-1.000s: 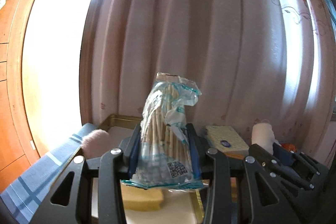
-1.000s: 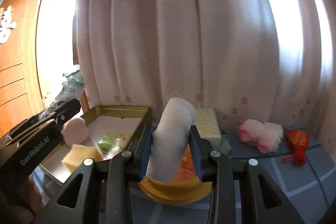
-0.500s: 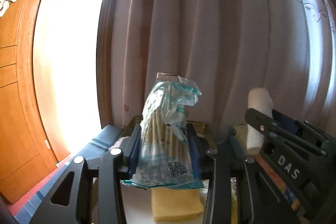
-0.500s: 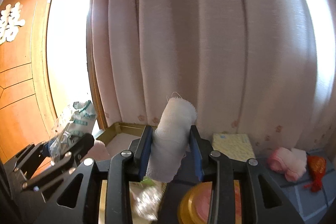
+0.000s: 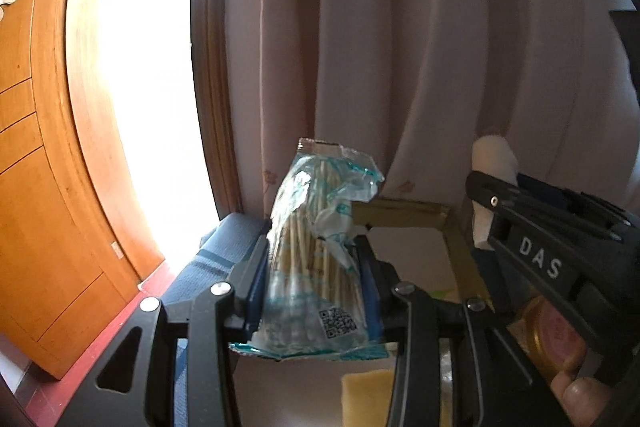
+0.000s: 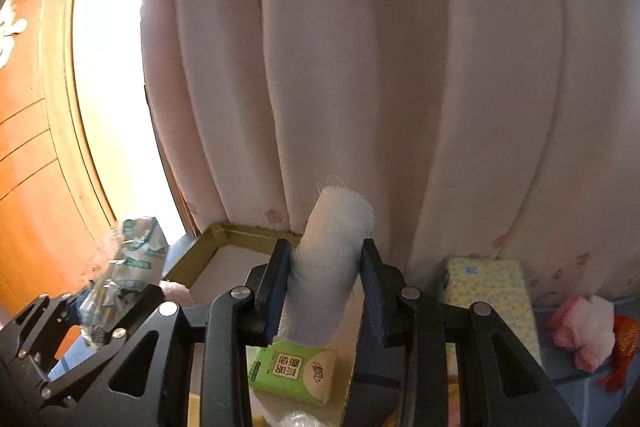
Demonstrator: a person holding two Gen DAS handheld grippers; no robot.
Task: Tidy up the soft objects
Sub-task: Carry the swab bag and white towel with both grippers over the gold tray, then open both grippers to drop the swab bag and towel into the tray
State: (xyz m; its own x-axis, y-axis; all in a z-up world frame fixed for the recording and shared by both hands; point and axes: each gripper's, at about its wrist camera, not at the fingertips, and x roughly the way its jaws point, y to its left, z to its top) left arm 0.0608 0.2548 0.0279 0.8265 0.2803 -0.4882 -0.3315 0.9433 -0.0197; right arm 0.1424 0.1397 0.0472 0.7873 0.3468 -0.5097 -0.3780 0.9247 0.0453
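Holding both grippers over gold tray (image 6: 224, 231). L gripper (image 5: 314, 291) jaws clamping upright cotton-swab pack (image 5: 316, 259) — R gripper (image 6: 325, 291) jaws squeezing upright gauze roll (image 6: 328, 267), green tissue pack (image 6: 292, 371) lying below.

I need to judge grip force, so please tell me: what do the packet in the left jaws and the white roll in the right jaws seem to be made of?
The packet: thin clear plastic film, glossy and crinkled, with teal print; inside, pale sticks, probably wood or paper.

The white roll: woven gauze-like cloth, matte, with a frayed top edge; likely a bandage.
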